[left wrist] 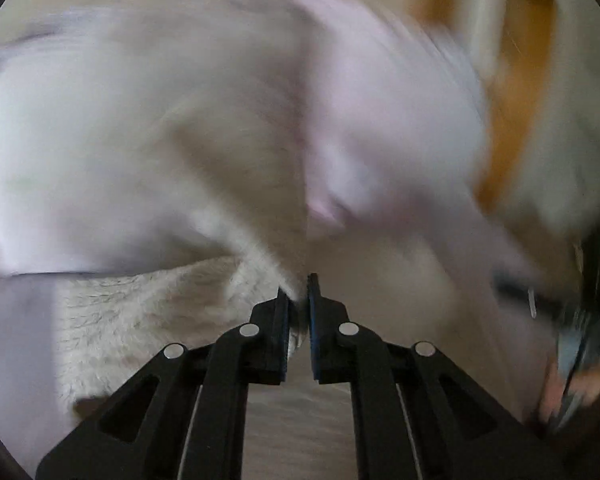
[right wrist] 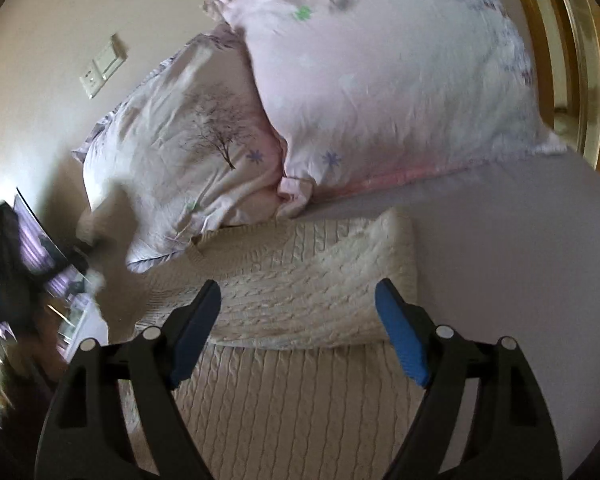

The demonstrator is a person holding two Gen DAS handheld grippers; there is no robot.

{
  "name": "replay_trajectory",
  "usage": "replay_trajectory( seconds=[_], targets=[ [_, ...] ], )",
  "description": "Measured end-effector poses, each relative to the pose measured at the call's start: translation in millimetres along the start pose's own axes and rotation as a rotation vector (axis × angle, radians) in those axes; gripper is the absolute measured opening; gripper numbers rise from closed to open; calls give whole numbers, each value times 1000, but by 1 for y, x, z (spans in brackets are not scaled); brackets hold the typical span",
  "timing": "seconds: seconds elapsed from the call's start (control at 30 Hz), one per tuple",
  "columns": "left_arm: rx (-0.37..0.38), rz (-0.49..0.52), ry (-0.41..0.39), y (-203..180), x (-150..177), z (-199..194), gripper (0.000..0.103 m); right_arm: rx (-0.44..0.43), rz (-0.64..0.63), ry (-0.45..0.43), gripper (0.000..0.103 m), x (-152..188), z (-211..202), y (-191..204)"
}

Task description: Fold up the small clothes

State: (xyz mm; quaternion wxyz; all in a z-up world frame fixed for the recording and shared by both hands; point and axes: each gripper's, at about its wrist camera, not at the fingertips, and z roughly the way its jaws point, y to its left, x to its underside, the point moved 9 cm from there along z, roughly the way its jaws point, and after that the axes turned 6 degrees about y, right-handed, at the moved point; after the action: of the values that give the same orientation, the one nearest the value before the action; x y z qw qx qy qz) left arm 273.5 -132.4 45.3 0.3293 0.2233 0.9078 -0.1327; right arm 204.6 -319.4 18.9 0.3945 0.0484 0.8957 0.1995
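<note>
A cream cable-knit sweater point(right wrist: 300, 292) lies on the lilac bed sheet point(right wrist: 520, 260), partly folded, with a folded layer on top of its lower part. My right gripper point(right wrist: 298, 304) is open and empty, its blue pads point(right wrist: 400, 340) spread just above the sweater's folded edge. In the blurred left wrist view my left gripper point(left wrist: 298, 300) is shut on a fold of the cream sweater point(left wrist: 140, 312) and holds it up. The left gripper also shows blurred at the left edge of the right wrist view point(right wrist: 8, 256).
Two pale floral pillows point(right wrist: 380, 92) point(right wrist: 188, 148) lie at the head of the bed against a beige wall with a switch plate point(right wrist: 102, 66). A wooden headboard frame point(right wrist: 560, 60) runs along the right. Cluttered furniture point(right wrist: 60, 300) stands at the left bedside.
</note>
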Motion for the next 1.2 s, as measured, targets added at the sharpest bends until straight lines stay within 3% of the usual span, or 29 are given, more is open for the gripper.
replay_trajectory(
  seconds=[0.07,0.1,0.17,0.23,0.33,0.47,0.53,0.57,0.63,0.77,0.9,0.97,1.0,1.07,1.2],
  targets=[
    [21,94,141,-39,28,39,8,-13,47,23,79,1,4,-10],
    [45,91,165,-42,37,42,8,-32,82,38,78,1,6,-18],
    [47,34,136,-23,43,24,8,-67,123,64,63,1,10,-27],
    [32,-36,88,7,48,-5,8,-69,158,127,38,2,25,-36],
    [-28,-139,51,55,69,-52,12,14,211,190,30,6,48,-54],
    [-181,-249,78,118,125,-98,23,-25,322,206,32,16,52,-60],
    [-220,-309,94,137,157,-116,28,-101,388,204,50,20,44,-58],
    [-227,-332,99,147,164,-119,29,-147,420,199,54,21,39,-57],
    [-213,-381,102,156,181,-126,31,-206,461,199,65,23,31,-52],
    [-167,-414,91,156,184,-124,34,-196,461,220,64,20,30,-36],
    [-107,-365,95,133,176,-113,38,-69,378,220,64,-2,45,-16],
    [-86,-343,104,122,176,-109,40,41,351,257,50,-7,66,-19],
    [-80,-336,109,118,178,-108,40,69,340,278,9,-5,76,-21],
    [-73,-328,108,113,182,-111,40,39,347,280,6,-8,83,-22],
    [-85,-335,82,119,191,-124,41,-135,253,-35,6,-43,22,0]
  ],
)
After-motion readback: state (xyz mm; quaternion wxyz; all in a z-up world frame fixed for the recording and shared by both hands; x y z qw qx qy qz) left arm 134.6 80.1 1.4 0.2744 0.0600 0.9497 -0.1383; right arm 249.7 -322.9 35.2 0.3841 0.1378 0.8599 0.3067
